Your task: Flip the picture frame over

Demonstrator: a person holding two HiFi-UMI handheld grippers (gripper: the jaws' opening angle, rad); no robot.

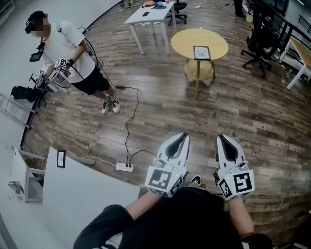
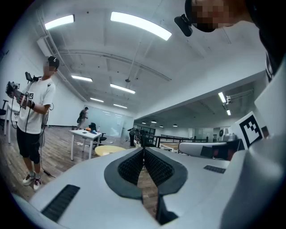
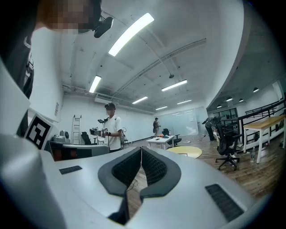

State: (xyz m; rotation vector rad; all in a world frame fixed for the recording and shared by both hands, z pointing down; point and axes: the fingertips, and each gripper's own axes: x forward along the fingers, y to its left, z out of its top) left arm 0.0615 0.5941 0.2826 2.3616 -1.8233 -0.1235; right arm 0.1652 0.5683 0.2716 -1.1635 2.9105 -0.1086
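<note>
A small dark picture frame lies flat on a round yellow table far ahead across the wooden floor. Both grippers are held close to my body, well short of that table. My left gripper points forward with its jaws together and nothing between them. My right gripper beside it is likewise shut and empty. In the left gripper view the gripper shows its ribbed pads meeting at the tips, with the yellow table small behind them. The right gripper looks the same, with the yellow table beyond.
A person holding gear stands at the left. A white table is behind the yellow one, and black office chairs stand at the right. A power strip and cable lie on the floor. A white surface sits at my lower left.
</note>
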